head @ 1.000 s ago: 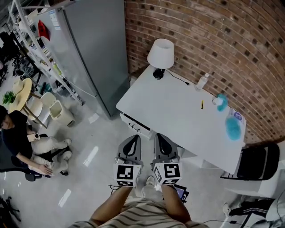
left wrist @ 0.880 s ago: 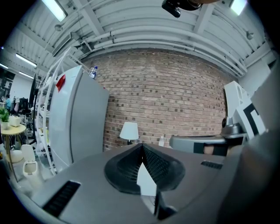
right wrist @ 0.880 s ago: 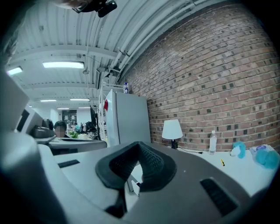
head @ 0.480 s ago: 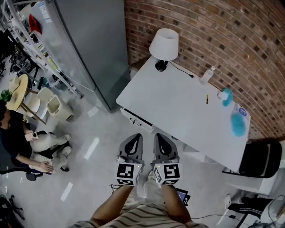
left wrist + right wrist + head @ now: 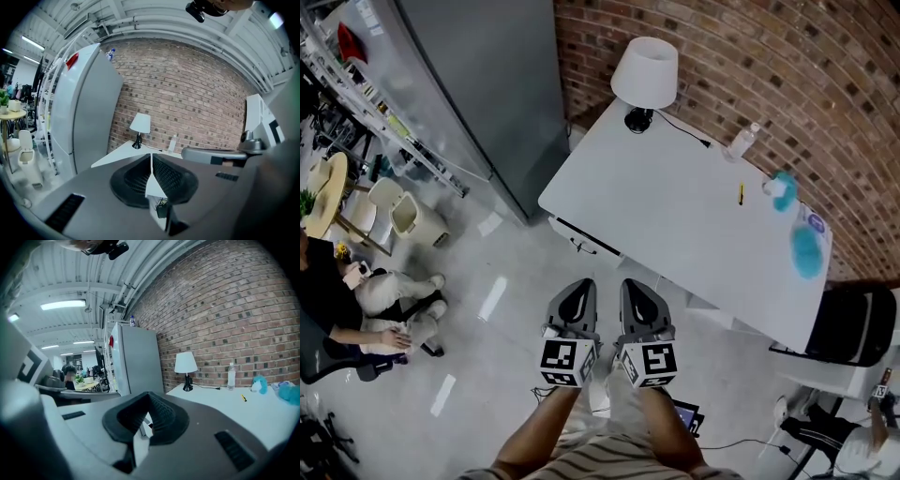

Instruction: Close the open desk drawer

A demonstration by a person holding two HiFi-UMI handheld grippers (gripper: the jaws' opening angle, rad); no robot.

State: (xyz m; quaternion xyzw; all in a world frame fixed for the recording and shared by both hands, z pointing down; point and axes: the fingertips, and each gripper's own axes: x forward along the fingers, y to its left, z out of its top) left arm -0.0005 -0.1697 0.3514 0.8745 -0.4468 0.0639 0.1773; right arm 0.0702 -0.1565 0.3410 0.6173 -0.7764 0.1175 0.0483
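Ahead of the left hand-held gripper (image 5: pixel 579 291) and right hand-held gripper (image 5: pixel 635 289), both clenched empty, the drawer (image 5: pixel 584 243) stands open under the bench (image 5: pixel 675 206).

White desk (image 5: pixel 675 216), white lamp (image 5: pixel 645 70), red-brown brick wall (image 5: pixel 787 56), grey cabinet (image 5: pixel 487 94).

A white desk (image 5: pixel 666 211) stands with its back edge along the brick wall. A white-shaded lamp (image 5: pixel 644 73) stands at its back left corner. A clear bottle (image 5: pixel 742 142) stands by the back edge near the middle. A yellow pen (image 5: pixel 741 193) lies just right of that. Two teal fluffy things (image 5: pixel 807 251) lie toward the right end.
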